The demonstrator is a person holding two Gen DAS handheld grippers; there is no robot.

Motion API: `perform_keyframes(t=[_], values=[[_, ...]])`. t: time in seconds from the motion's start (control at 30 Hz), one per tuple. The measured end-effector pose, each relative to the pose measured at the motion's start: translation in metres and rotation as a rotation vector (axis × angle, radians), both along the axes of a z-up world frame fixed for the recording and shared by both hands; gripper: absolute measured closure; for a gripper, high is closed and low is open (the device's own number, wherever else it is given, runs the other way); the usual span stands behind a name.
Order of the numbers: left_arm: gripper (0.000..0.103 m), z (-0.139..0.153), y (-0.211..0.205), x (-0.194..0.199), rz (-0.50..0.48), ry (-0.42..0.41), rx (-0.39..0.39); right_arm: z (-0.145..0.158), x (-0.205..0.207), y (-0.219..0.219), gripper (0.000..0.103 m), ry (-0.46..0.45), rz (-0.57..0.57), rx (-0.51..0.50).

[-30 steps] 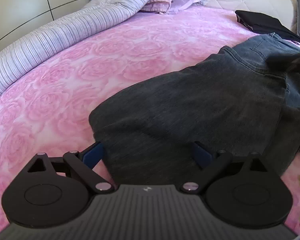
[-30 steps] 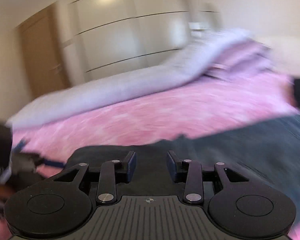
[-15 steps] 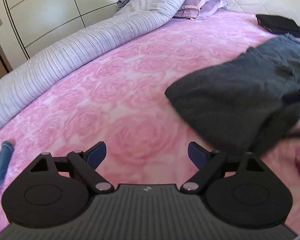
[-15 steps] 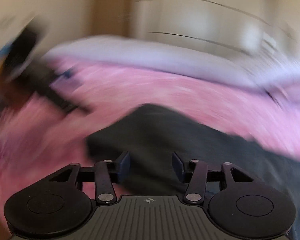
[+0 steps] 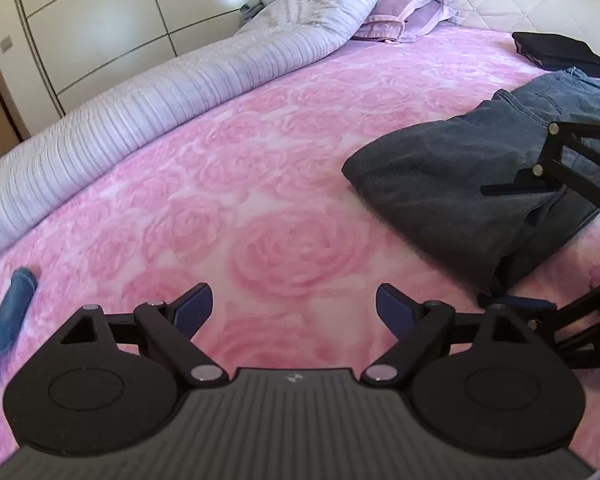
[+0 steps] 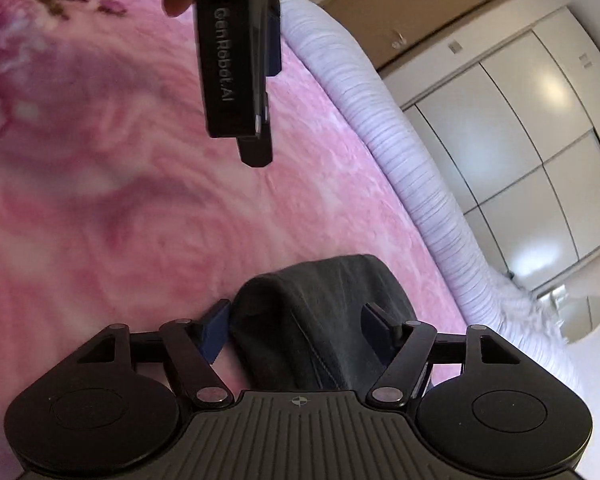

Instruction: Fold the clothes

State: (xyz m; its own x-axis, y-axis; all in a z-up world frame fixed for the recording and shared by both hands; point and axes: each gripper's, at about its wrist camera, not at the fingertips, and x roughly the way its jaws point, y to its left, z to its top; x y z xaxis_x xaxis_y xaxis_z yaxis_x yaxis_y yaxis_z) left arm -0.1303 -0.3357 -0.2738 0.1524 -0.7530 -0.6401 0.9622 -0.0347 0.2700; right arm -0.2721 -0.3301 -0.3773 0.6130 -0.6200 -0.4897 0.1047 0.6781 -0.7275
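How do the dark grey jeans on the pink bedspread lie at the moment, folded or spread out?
Folded: the dark grey jeans lie doubled over, layers stacked with a rounded fold edge.

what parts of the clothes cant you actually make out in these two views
- Dark jeans: right end hidden by the right gripper and the frame edge, left wrist view.
- Jeans' near end: hidden under the gripper body, right wrist view.
- Black garment: cut off by the right edge.
- Blue denim: cut off by the left edge.
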Motion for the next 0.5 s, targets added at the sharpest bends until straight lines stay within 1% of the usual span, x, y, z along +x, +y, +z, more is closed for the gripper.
perform_keyframes(t=[0.03, 0.07, 0.1, 0.13, 0.2, 0.27, 0.3, 0.37, 0.43, 0.47, 0.5], values=[[0.016, 0.0, -0.001, -0.003, -0.022, -0.027, -0.012, 0.0, -0.002, 0.003, 0.043, -0.002, 0.007, 0.008], [0.016, -0.001, -0.001, -0.01, -0.061, -0.081, -0.03, -0.001, -0.006, 0.006, 0.07, -0.003, 0.02, 0.041], [0.016, -0.004, -0.001, -0.017, -0.109, -0.153, -0.045, -0.003, -0.009, 0.008, 0.076, -0.016, 0.019, 0.051], [0.016, -0.01, -0.001, -0.026, -0.17, -0.252, -0.058, 0.001, -0.016, 0.009, 0.078, -0.043, 0.016, 0.074], [0.016, -0.023, -0.001, -0.041, -0.303, -0.445, -0.077, 0.011, -0.032, 0.009, 0.085, -0.106, 0.011, 0.135], [0.017, -0.039, -0.003, -0.055, -0.447, -0.629, -0.088, 0.029, -0.045, 0.006, 0.087, -0.171, 0.009, 0.182], [0.017, -0.046, -0.005, -0.059, -0.52, -0.702, -0.095, 0.038, -0.052, 0.004, 0.087, -0.203, 0.008, 0.204], [0.017, -0.056, -0.014, -0.065, -0.625, -0.804, -0.13, 0.058, -0.066, 0.002, 0.087, -0.261, 0.005, 0.24], [0.018, -0.065, -0.024, -0.07, -0.73, -0.905, -0.166, 0.078, -0.066, 0.009, 0.088, -0.28, 0.011, 0.242], [0.019, -0.069, -0.03, -0.071, -0.772, -0.959, -0.192, 0.083, -0.069, 0.011, 0.088, -0.283, 0.016, 0.248], [0.022, -0.073, -0.036, -0.072, -0.812, -1.014, -0.217, 0.089, -0.074, 0.02, 0.088, -0.283, 0.023, 0.256]])
